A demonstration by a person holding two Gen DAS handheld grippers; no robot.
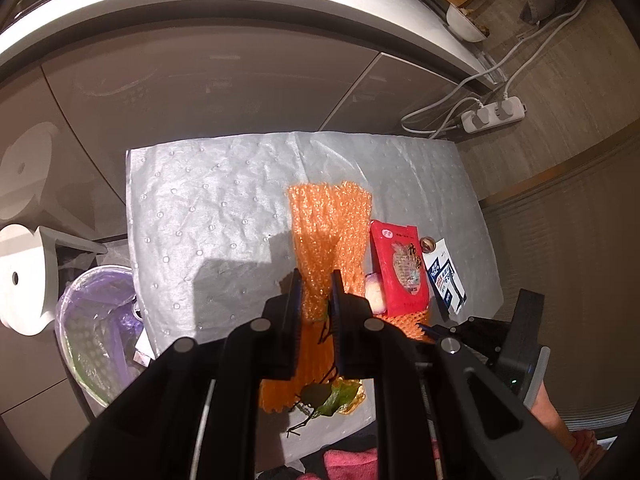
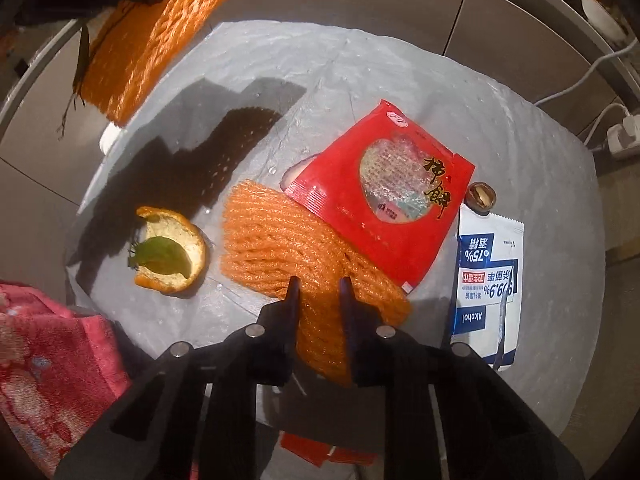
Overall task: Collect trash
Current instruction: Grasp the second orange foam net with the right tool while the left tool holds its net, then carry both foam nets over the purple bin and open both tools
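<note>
Trash items lie on a grey pad (image 2: 400, 64) spread on the floor.

1. Foam net A (image 1: 320, 232) (orange): pinched between the fingers of the left hand-held gripper (image 1: 316, 292) and lifted off the pad; right wrist view shows it hanging at upper left, casting a shadow on the pad. A dark stem dangles with it.
2. Foam net B (image 2: 280, 248) (orange): lies on the pad, near end between the fingers of the right hand-held gripper (image 2: 319, 292). Fingers sit close on both sides of the foam; judged pinching it, not yet lifted.
3. Red snack pouch (image 2: 384, 200): on pad, overlapping far edge of net B.
4. Blue/white alcohol wipe sachet (image 2: 488, 276): on pad, just right of pouch.
5. Small brown nut shell (image 2: 482, 199): touching sachet top edge.
6. Orange peel (image 2: 176, 252) w/ green leaf inside: on pad, left of net B.
7. Small white item beside pouch, left wrist view: type cannot be told.

Container: trash bin (image 1: 96, 328) w/ purple liner, on floor just left of pad. Contents unclear; looks mostly empty, perhaps scraps at its right edge.

Progress est.: early. Net A in transit, nothing confirmed binned. Remaining: nets A and B, pouch, sachet, shell, peel, white item.

Surroundings: cabinet fronts, power strip (image 1: 494, 114) w/ cables, pink towel (image 2: 52, 364) near pad corner.
</note>
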